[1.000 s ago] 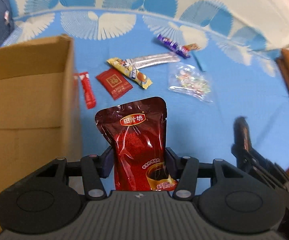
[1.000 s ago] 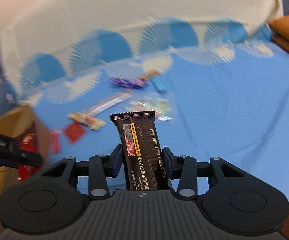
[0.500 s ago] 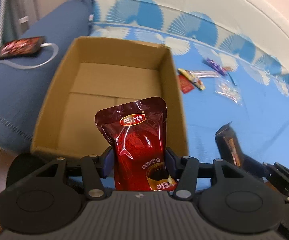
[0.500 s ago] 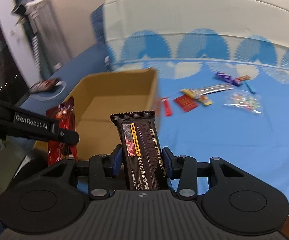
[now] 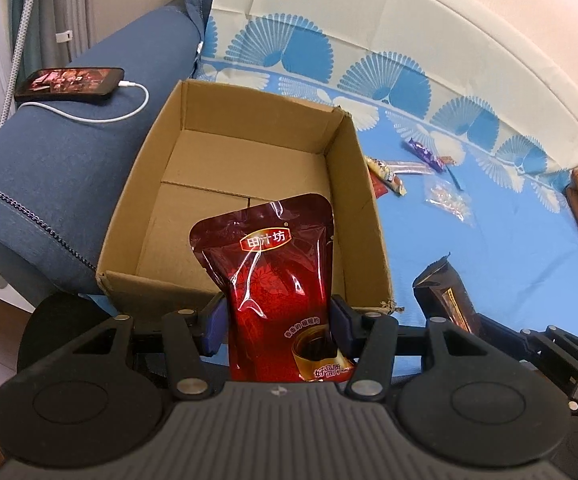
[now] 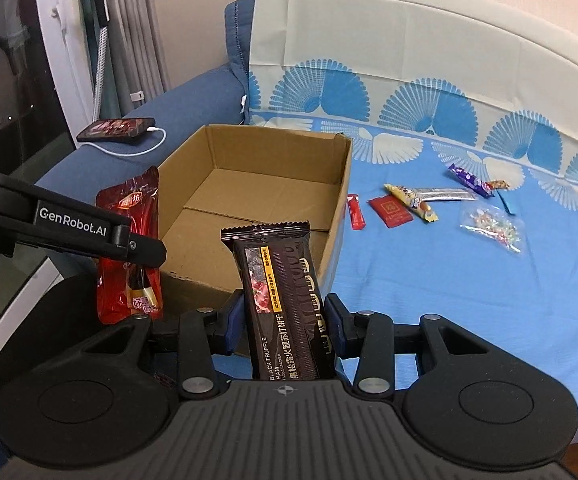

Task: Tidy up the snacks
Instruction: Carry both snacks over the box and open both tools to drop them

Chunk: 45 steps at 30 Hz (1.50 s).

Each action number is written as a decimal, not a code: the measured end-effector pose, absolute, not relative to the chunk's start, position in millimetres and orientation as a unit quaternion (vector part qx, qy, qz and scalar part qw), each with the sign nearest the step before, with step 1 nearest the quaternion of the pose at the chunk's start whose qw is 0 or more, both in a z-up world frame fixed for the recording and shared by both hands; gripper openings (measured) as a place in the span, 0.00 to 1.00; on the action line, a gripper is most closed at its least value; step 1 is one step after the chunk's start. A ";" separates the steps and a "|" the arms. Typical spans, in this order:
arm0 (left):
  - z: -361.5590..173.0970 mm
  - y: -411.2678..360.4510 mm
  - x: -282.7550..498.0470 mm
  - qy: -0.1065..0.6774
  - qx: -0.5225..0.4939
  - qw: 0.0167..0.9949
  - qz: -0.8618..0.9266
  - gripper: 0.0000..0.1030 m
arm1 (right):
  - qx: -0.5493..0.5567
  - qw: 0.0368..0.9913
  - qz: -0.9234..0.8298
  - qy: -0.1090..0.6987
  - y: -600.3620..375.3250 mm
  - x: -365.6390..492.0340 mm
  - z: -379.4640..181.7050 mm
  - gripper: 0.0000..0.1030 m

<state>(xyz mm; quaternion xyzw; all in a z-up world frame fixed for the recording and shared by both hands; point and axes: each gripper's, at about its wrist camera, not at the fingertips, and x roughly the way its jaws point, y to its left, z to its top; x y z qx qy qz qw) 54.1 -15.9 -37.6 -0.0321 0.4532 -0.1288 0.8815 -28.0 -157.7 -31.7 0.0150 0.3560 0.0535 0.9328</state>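
Above box (image 5: pixel 369 216) near rim, red pouch (image 5: pixel 277 280)

Both feeds reach me evenly lit by soft indoor light from above, a touch dim and warm on the far wall. Glare streaks the glossy red pouch (image 5: pixel 277 280) in my left view, white highlights running down its creases, and the dark cracker wrapper (image 6: pixel 285 304) in my right view shows a duller sheen. Inside the cardboard box (image 5: pixel 249 184) the near wall throws a mild shadow across the floor. Fisheye bending is strong: the sofa back (image 5: pixel 409 40) curves into an arc, and the corners go black. Focus is crisp up close; the far right edge of the left view smears slightly.
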 end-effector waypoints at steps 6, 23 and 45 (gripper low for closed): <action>-39.2 -3.4 64.8 0.447 -0.035 0.885 -0.124 0.56 | -0.006 0.932 0.055 0.358 -149.4 -13.2 -30.9 0.43; -53.3 -15.2 155.5 0.440 0.031 0.888 -0.134 0.56 | -0.012 0.928 0.054 0.369 -135.0 88.2 -47.9 0.43; -105.7 -29.3 250.0 0.473 0.083 0.867 -0.136 0.89 | -0.010 0.915 0.033 0.401 -138.5 168.2 -89.9 0.47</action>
